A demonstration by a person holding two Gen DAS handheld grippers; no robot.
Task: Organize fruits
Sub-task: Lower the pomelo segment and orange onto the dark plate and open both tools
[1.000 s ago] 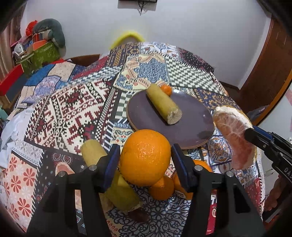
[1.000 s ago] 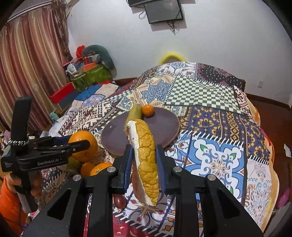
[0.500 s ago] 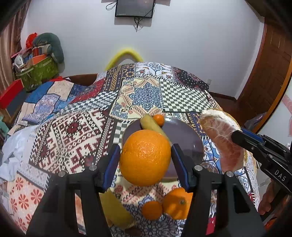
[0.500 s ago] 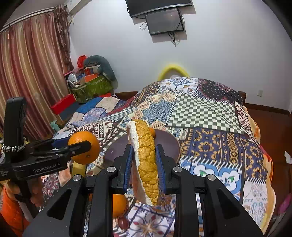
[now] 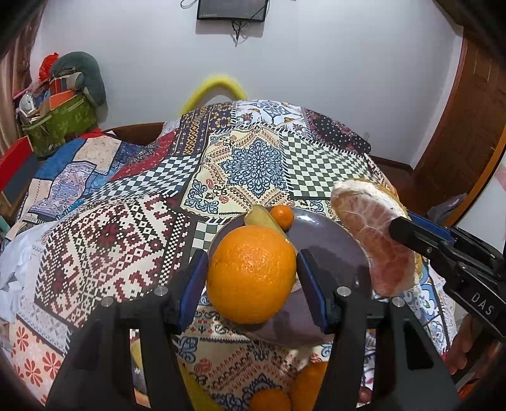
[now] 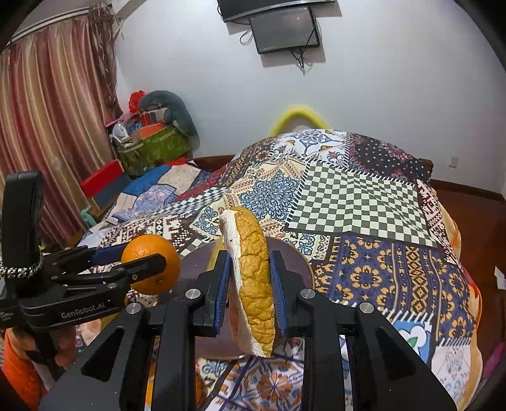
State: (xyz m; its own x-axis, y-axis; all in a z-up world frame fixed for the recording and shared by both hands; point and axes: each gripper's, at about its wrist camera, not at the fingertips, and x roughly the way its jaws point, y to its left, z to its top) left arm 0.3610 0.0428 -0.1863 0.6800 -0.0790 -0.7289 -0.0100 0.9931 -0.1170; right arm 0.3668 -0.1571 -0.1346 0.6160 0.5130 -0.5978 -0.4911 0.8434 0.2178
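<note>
The patchwork cloth point(image 5: 253, 164) is covering the whole surface in front of me, running back toward the white wall where a dark screen point(image 6: 284, 30) is hanging. On the cloth a dark purple plate point(image 5: 329, 240) is sitting, and from the left wrist view it is showing partly behind what I am carrying. My left gripper point(image 5: 252, 278) is pinching a large orange point(image 5: 251, 273) between its two blue pads, holding it in the air in front of the plate's near edge (the right wrist view shows the same orange point(image 6: 151, 264) clear of the cloth). My right gripper point(image 6: 249, 284) is clamping a pomelo wedge point(image 6: 253, 284) upright between its pads, yellow bumpy rind facing the camera and white pith along the left edge; from the left wrist view its pink flesh point(image 5: 379, 240) is facing me, hanging at the plate's right edge. On the far part of the plate a yellow-green piece of fruit point(image 5: 261, 218) is lying, touching a small mandarin point(image 5: 282, 216) just to its right. Closer to me, low between my left gripper's arms, more oranges point(image 5: 272, 400) are resting on the cloth, partly hidden. A green bag of clutter point(image 5: 60, 123) is standing far off at the left by the wall.
</note>
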